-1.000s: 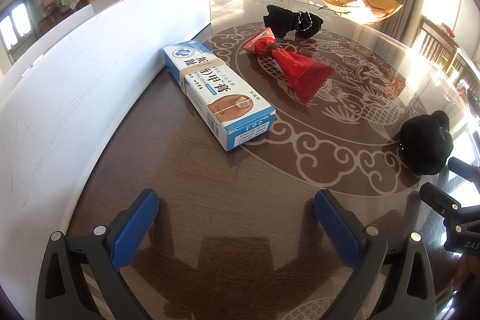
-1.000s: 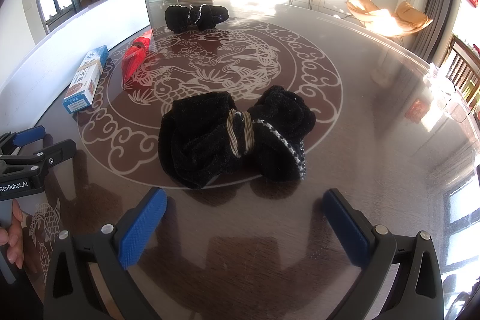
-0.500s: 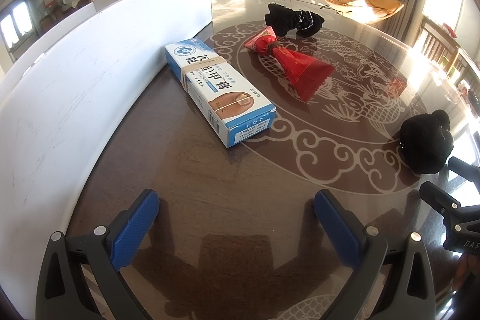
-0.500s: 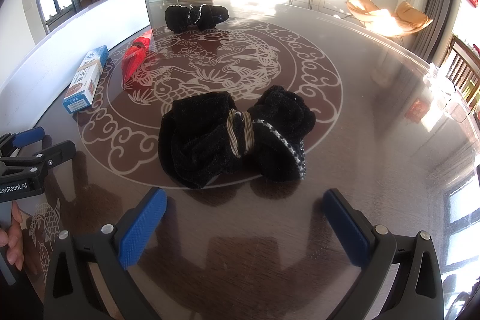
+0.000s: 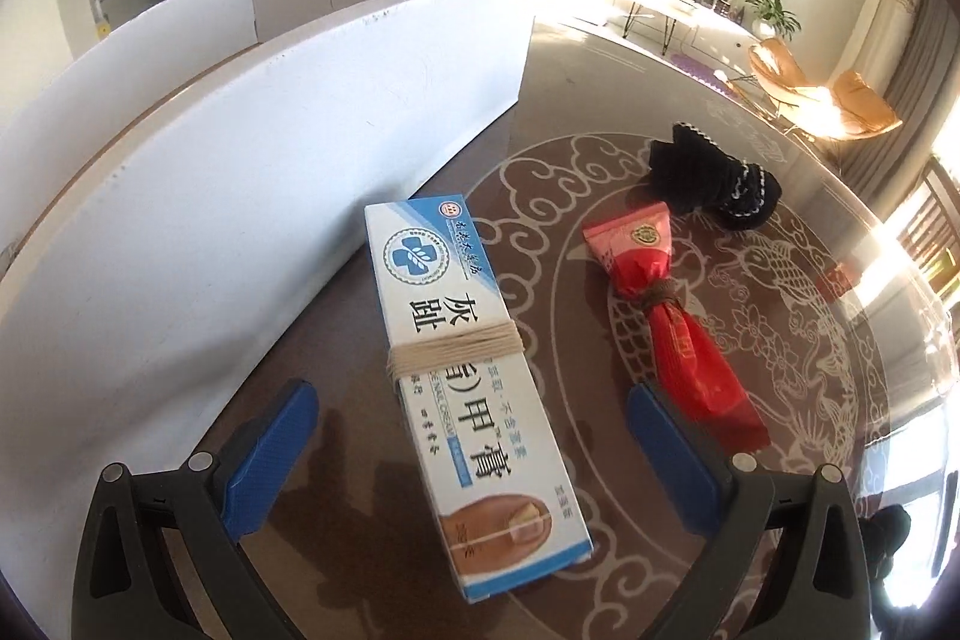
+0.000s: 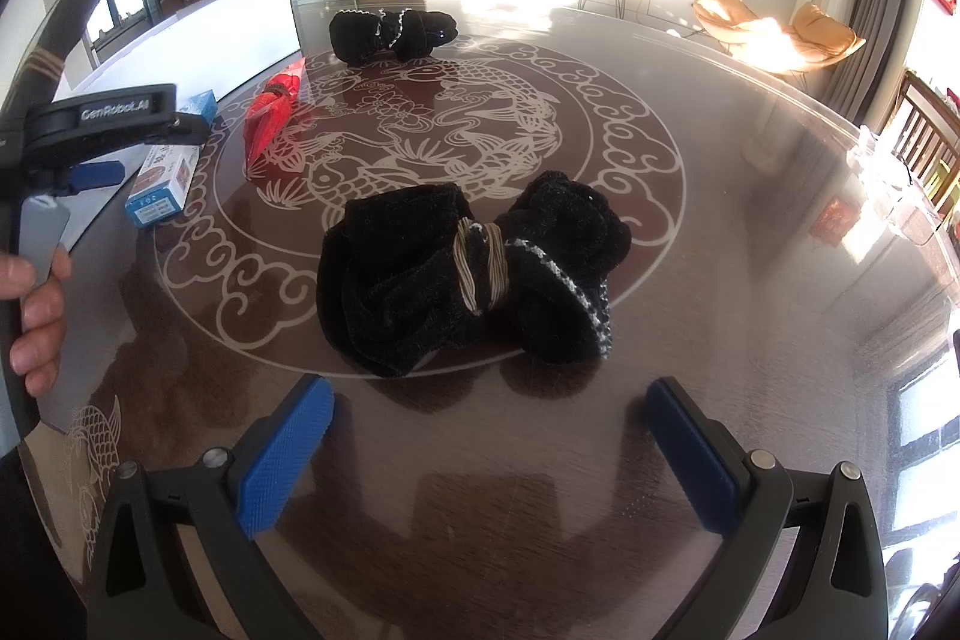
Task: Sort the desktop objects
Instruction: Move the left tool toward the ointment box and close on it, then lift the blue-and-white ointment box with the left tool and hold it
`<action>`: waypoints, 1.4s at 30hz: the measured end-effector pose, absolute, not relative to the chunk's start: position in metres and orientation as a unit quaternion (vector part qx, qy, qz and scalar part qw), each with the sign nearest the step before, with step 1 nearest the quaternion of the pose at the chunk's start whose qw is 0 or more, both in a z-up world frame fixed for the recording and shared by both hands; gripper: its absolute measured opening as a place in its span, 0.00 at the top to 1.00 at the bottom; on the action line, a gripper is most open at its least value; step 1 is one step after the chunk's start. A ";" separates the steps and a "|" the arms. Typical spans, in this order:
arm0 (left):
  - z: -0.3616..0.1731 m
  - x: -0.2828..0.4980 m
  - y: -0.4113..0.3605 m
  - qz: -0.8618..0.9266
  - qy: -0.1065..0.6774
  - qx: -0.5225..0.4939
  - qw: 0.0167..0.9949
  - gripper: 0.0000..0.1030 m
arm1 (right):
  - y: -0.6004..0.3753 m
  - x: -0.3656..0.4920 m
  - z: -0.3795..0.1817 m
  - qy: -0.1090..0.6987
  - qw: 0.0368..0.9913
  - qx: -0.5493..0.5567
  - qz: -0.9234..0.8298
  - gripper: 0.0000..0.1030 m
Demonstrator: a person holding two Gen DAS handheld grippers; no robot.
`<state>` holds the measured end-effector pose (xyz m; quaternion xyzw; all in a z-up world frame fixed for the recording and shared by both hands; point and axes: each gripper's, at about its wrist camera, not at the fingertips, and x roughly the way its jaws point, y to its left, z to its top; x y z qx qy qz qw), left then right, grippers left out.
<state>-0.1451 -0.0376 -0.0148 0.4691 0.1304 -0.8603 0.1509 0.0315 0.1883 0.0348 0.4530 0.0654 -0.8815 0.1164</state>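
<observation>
A blue-and-white ointment box [image 5: 465, 412] bound with twine lies on the round table, its near end between the open fingers of my left gripper [image 5: 474, 454]. It also shows in the right wrist view [image 6: 165, 178]. A red wrapped packet [image 5: 672, 334] lies right of the box. A black cloth bundle [image 5: 711, 184] sits beyond it. My right gripper [image 6: 489, 454] is open and empty, just short of a second black cloth bundle tied with twine [image 6: 468, 271]. The left gripper [image 6: 90, 136] shows at that view's left edge.
A tall white cardboard wall [image 5: 210, 196] runs along the table's left side, close to the box. The dark glossy table [image 6: 750, 196] has a pale fish-and-cloud pattern. The red packet [image 6: 273, 115] and far black bundle [image 6: 390, 31] lie beyond the near bundle.
My left gripper has moved forward and up to the ointment box, which now lies between its fingers. The right gripper has not moved.
</observation>
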 end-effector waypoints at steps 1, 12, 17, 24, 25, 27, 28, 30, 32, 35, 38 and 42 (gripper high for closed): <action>-0.020 -0.152 -0.040 -0.854 0.135 0.478 0.156 0.00 | 0.188 0.031 0.035 0.065 0.116 0.453 -0.881 0.00; -0.025 -0.154 -0.049 -0.845 0.115 0.481 0.204 0.00 | 0.188 0.031 0.035 0.065 0.116 0.453 -0.881 0.00; -0.025 -0.153 -0.050 -0.846 0.115 0.479 0.205 0.00 | 0.188 0.031 0.035 0.066 0.117 0.453 -0.881 0.00; -0.021 -0.156 -0.032 -0.874 0.068 0.462 0.135 0.30 | 0.188 0.031 0.035 0.066 0.117 0.453 -0.881 0.00; -0.019 -0.152 -0.028 -0.880 0.056 0.455 0.121 0.38 | 0.188 0.031 0.035 0.065 0.117 0.453 -0.881 0.00; -0.017 -0.146 -0.024 -0.886 0.044 0.452 0.094 0.57 | 0.188 0.031 0.035 0.065 0.116 0.453 -0.881 0.00; -0.017 -0.141 -0.024 -0.887 0.041 0.453 0.083 0.57 | 0.188 0.031 0.035 0.065 0.117 0.453 -0.881 0.00; -0.017 -0.126 -0.028 -0.889 0.035 0.451 0.063 0.57 | 0.188 0.031 0.035 0.065 0.116 0.453 -0.881 0.00; -0.016 -0.108 -0.033 -0.892 0.028 0.449 0.039 0.57 | 0.189 0.031 0.035 0.065 0.116 0.453 -0.881 0.00; -0.015 -0.074 -0.040 -0.894 0.015 0.447 0.000 0.57 | 0.188 0.031 0.035 0.066 0.117 0.453 -0.881 0.00; -0.013 -0.052 -0.046 -0.894 0.016 0.449 -0.008 0.56 | 0.188 0.031 0.035 0.066 0.117 0.453 -0.881 0.00; -0.011 -0.049 -0.064 -0.891 0.100 0.442 -0.022 0.50 | 0.189 0.031 0.035 0.066 0.117 0.453 -0.881 0.00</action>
